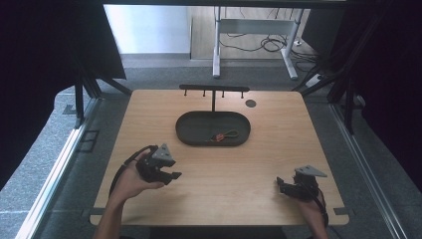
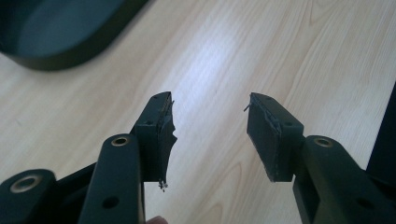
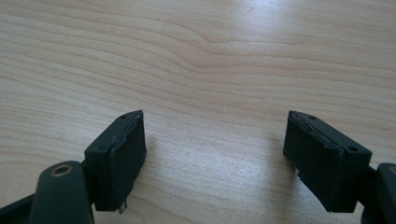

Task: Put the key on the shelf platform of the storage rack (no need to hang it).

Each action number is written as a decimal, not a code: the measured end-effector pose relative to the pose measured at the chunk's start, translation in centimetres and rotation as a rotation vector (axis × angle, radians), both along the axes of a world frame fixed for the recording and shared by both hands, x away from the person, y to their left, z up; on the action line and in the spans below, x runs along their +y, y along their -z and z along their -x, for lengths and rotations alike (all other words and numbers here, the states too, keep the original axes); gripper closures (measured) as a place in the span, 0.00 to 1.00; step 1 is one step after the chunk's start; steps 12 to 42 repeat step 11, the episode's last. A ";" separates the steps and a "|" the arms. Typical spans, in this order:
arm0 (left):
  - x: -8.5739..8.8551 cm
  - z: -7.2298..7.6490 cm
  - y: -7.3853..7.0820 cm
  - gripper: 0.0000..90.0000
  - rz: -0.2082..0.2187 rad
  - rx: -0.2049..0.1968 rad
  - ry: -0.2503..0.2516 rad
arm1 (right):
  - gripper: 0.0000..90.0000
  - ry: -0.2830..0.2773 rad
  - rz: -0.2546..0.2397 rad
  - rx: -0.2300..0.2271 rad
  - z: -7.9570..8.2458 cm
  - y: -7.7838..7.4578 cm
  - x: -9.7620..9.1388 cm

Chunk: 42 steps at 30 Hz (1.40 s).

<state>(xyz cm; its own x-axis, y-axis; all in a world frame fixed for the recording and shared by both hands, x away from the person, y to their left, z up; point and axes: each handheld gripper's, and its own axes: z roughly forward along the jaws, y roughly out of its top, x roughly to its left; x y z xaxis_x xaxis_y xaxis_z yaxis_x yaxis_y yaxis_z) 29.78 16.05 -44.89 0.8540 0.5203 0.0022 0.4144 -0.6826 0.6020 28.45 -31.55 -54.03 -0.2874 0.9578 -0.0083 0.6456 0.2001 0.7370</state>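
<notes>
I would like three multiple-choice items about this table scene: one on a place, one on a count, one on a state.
1. Where does the small red and green item lie?
A. inside the dark oval tray
B. on the bare table
C. on a peg of the rack

2. How many pegs hang from the bar of the black rack?
A. two
B. four
C. six

3. How do the jaws of the left gripper stand?
A. shut on the item
B. shut on nothing
C. apart, nothing between them

Key: 1 A, the high view shows it within the tray's rim. 2 B, four short pegs point down. 3 C, bare wood shows between the pads.
</notes>
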 end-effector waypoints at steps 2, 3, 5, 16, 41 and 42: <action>0.4 0.1 0.6 0.57 0.004 0.008 -0.008 | 0.24 -0.002 0.003 -0.002 0.0 0.0 0.1; 0.5 0.1 0.9 0.57 -0.007 0.013 -0.011 | 0.24 -0.002 0.002 -0.001 0.0 0.0 0.2; 0.7 0.0 1.0 0.57 -0.036 0.006 -0.022 | 0.24 -0.006 0.006 -0.003 0.0 0.0 0.4; 1.1 -0.1 1.1 0.55 -0.016 0.007 -0.039 | 0.24 0.006 0.017 -0.013 0.0 0.0 0.7; 1.1 -0.1 1.1 0.55 -0.016 0.007 -0.039 | 0.24 0.006 0.017 -0.013 0.0 0.0 0.7; 1.1 -0.1 1.1 0.55 -0.016 0.007 -0.039 | 0.24 0.006 0.017 -0.013 0.0 0.0 0.7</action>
